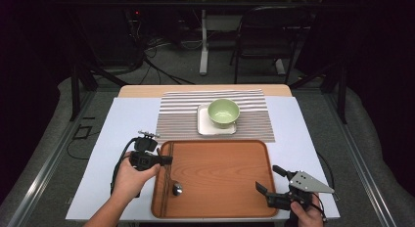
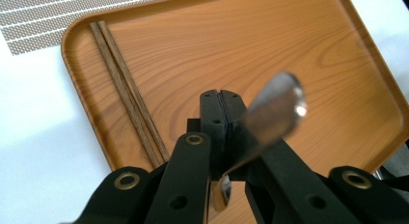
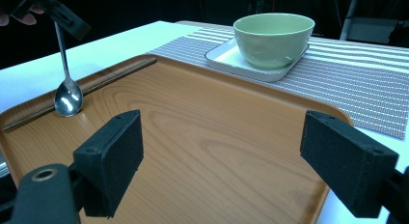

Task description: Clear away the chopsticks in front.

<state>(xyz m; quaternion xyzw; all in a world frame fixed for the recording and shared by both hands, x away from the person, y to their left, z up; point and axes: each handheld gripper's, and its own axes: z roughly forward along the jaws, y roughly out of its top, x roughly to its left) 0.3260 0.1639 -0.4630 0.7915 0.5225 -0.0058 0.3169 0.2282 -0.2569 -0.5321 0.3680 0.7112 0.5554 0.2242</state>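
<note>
left gripper clamped on spoon handle over wooden tray, right gripper jaws wide apart

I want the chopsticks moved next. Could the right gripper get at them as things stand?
Probably yes: the right gripper is open and empty, the tray between is bare, but the spoon hangs beside the chopsticks.
</note>
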